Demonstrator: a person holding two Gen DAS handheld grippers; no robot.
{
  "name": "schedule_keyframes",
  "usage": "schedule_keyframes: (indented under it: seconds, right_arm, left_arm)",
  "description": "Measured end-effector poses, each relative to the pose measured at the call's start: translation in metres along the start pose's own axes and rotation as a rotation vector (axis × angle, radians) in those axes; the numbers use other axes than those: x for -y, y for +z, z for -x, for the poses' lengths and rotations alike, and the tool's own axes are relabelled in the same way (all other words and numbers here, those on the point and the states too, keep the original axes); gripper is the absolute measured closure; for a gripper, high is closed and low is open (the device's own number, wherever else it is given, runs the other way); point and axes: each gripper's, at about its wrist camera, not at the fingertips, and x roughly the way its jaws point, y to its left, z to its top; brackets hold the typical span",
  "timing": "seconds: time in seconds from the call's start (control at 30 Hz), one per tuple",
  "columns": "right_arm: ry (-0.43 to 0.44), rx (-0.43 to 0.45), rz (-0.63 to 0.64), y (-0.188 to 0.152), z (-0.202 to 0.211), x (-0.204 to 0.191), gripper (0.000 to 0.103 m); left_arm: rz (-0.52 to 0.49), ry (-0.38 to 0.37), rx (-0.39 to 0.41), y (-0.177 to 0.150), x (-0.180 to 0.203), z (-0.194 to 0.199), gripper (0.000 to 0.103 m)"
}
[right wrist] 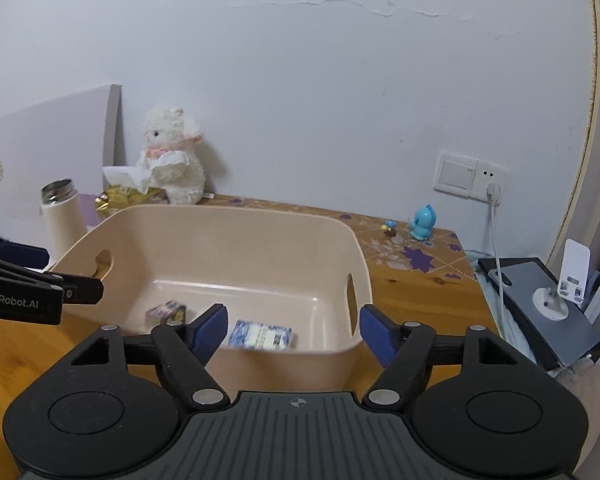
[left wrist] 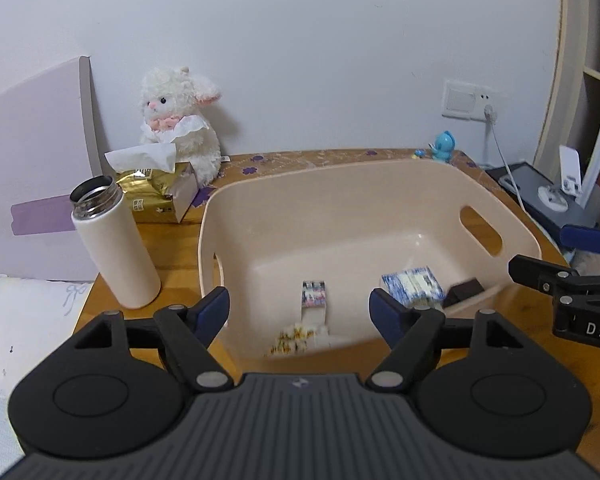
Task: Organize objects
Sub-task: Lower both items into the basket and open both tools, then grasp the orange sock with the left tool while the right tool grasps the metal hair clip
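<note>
Peach plastic basin (left wrist: 379,184) sits on the wooden table (left wrist: 172,248), just ahead of both tongs. Left gripper (left wrist: 299,307) is released, jaws wide; between its tips, inside the basin, stands a small patterned box (left wrist: 313,295), with a blue-and-white packet (left wrist: 413,285) by the right tip. Right gripper (right wrist: 294,327), also spread and empty, frames that packet (right wrist: 260,334).

"DAS" shows on the right gripper (left wrist: 579,236); "GenRobot.AI" is printed on the left gripper (right wrist: 20,256).
</note>
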Motion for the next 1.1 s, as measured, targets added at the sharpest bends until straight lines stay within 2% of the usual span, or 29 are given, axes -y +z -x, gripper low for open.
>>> schedule_keyframes:
  seconds: [0.3, 0.6, 0.7, 0.93, 1.07, 1.1]
  right_arm:
    - [0.017, -0.074, 0.053, -0.035, 0.017, -0.002, 0.025]
    - [0.032, -0.157, 0.057, -0.064, 0.006, 0.000, 0.025]
    - [0.036, -0.182, 0.056, -0.071, -0.001, 0.000, 0.025]
    - [0.047, -0.231, 0.066, -0.084, -0.022, -0.009, 0.025]
    - [0.059, -0.252, 0.074, -0.089, -0.033, -0.017, 0.024]
    - [0.062, -0.253, 0.077, -0.090, -0.036, -0.019, 0.025]
  left_arm:
    - [-0.013, -0.040, -0.073, -0.043, 0.010, 0.011, 0.024]
    - [-0.005, -0.063, -0.178, -0.083, 0.020, -0.014, 0.024]
    - [0.003, -0.092, -0.202, -0.094, 0.021, -0.024, 0.024]
    - [0.035, -0.148, -0.230, -0.109, 0.018, -0.049, 0.024]
    - [-0.010, -0.133, -0.190, -0.111, 0.022, -0.051, 0.026]
    - [-0.019, -0.128, -0.185, -0.112, 0.023, -0.052, 0.029]
